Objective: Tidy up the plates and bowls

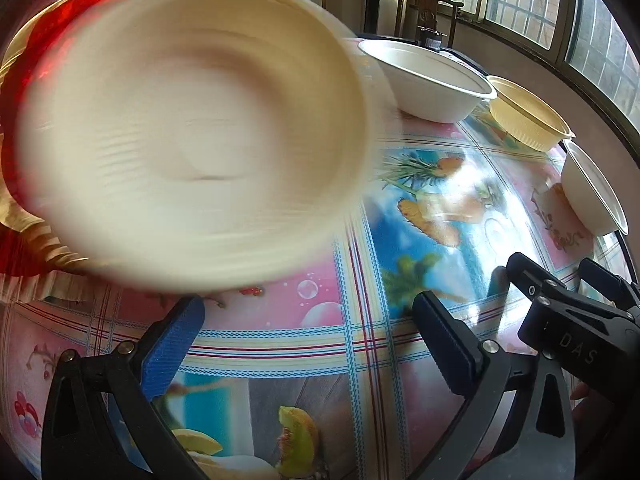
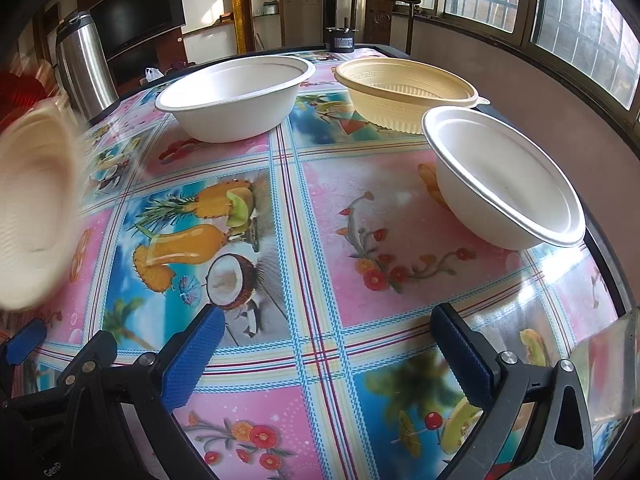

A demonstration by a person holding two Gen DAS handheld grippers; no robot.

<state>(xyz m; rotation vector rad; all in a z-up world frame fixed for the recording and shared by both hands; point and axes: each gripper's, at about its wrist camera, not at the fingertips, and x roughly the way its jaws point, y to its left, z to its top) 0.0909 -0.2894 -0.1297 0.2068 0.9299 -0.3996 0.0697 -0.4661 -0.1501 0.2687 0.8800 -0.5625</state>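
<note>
Four bowls (image 2: pixel 236 96), gold-edged plates (image 1: pixel 24 216)

Bright daylight from windows (image 2: pixel 560 12) on right. White shine on tablecloth (image 1: pixel 460 176). Near cream bowl (image 1: pixel 192 132) smeared, blurry. Edges bent, corners dark.

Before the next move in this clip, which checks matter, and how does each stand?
1. Left gripper free: ok, jaws open, empty.
2. Right gripper free: ok, jaws open, empty.
3. Blurred cream bowl settled: cannot tell; smeared by motion, no gripper holds it.
4. Large white bowl upright on the tablecloth: ok.
5. Yellow ribbed bowl and near white bowl apart: cannot tell, the near one overlaps it in view.
6. Bowls stacked: not ok, each stands singly.
</note>
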